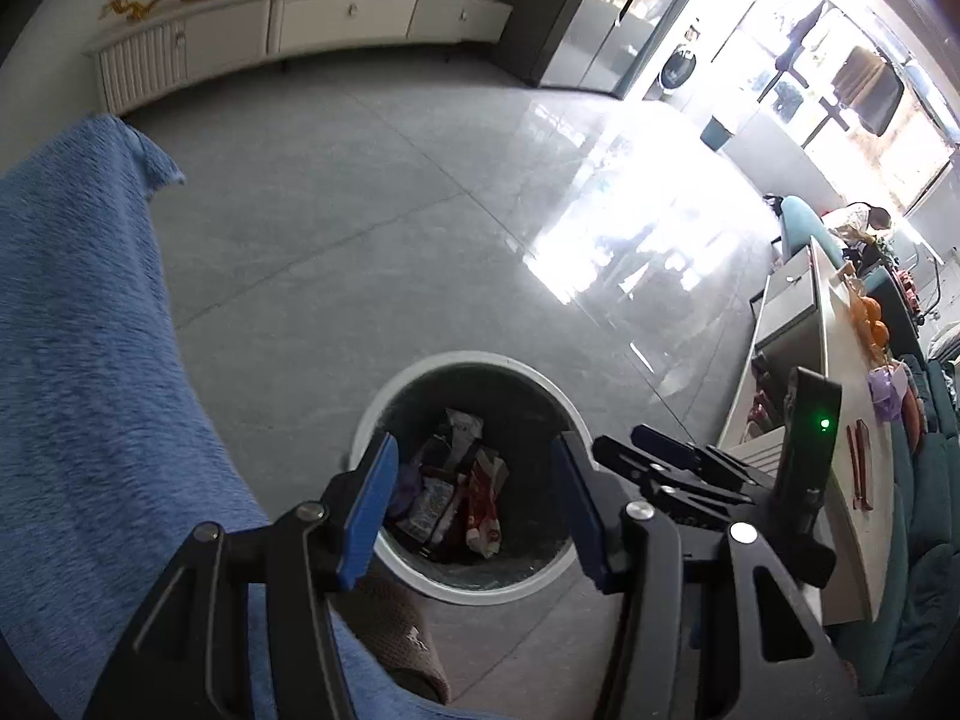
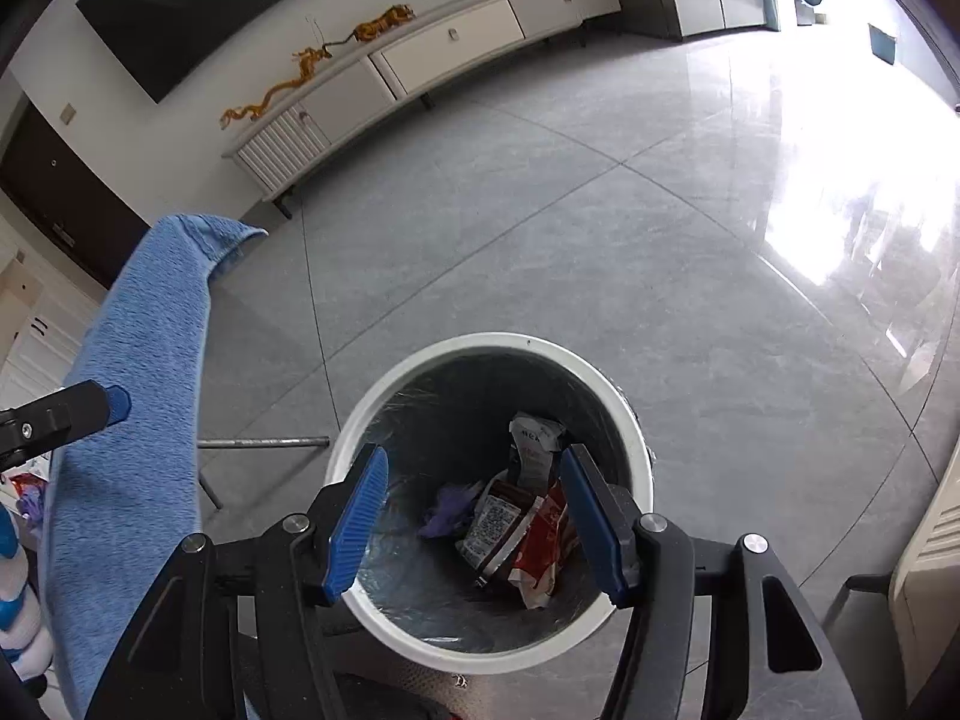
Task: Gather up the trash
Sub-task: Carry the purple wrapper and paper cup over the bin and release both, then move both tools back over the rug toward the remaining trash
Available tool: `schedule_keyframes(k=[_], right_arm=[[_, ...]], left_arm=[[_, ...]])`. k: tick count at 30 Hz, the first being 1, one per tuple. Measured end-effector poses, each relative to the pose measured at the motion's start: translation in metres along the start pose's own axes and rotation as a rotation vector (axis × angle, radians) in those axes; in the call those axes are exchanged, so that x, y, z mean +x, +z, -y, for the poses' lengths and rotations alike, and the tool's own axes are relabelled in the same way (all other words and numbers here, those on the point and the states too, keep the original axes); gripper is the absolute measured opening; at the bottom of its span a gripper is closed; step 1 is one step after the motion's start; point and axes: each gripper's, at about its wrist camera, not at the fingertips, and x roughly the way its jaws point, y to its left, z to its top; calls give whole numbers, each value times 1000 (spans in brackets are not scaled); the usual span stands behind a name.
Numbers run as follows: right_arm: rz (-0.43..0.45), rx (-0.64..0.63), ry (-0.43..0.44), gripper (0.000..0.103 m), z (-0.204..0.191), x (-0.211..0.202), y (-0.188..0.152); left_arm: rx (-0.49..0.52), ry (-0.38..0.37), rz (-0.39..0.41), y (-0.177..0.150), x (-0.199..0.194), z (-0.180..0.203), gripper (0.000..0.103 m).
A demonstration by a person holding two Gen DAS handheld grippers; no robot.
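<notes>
Both grippers hang over the one round white bin (image 2: 489, 354) on the grey tiled floor. The left gripper (image 1: 474, 507) and right gripper (image 2: 474, 519) each have two ribbed blue fingers (image 2: 357, 519) parted about halfway, released, holding nothing. Crumpled wrappers (image 2: 522, 525) lie at the bin's bottom. A fuzzy blue cloth (image 2: 132, 420) drapes alongside.

QR code on white-labelled wrapper (image 2: 495, 525) in the bin (image 2: 480, 345), lettering on wrappers too blurred to read

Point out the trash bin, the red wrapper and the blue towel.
trash bin (image 2: 636, 420), right wrist view, white rim
red wrapper (image 2: 549, 546), right wrist view, its middle
blue towel (image 1: 84, 360), left wrist view, middle of cloth
</notes>
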Motion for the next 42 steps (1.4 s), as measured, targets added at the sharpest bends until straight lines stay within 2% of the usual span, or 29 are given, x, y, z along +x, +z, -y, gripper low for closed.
schedule_keyframes(k=[3, 10, 15, 22, 28, 34, 37, 42], right_arm=[[24, -21, -6, 58, -12, -16, -3], [89, -126, 7, 58, -65, -54, -2], [130, -206, 48, 58, -115, -76, 0], [157, -359, 112, 64, -202, -93, -3], [129, -483, 168, 66, -276, -80, -7], [68, -614, 239, 70, -349, -50, -18], [26, -692, 275, 71, -387, -29, -27], [-38, -794, 344, 73, -447, 9, -41]], left_arm=[[14, 38, 54, -8, -24, -7, 51], [47, 153, 107, -42, -83, -35, 52], [14, 217, 152, -73, -128, -71, 52], [-105, 314, 280, -120, -202, -143, 52], [-236, 387, 369, -160, -257, -214, 58], [-366, 431, 423, -186, -286, -277, 59], [-366, 456, 435, -189, -292, -293, 59], [-309, 484, 396, -170, -277, -306, 60]])
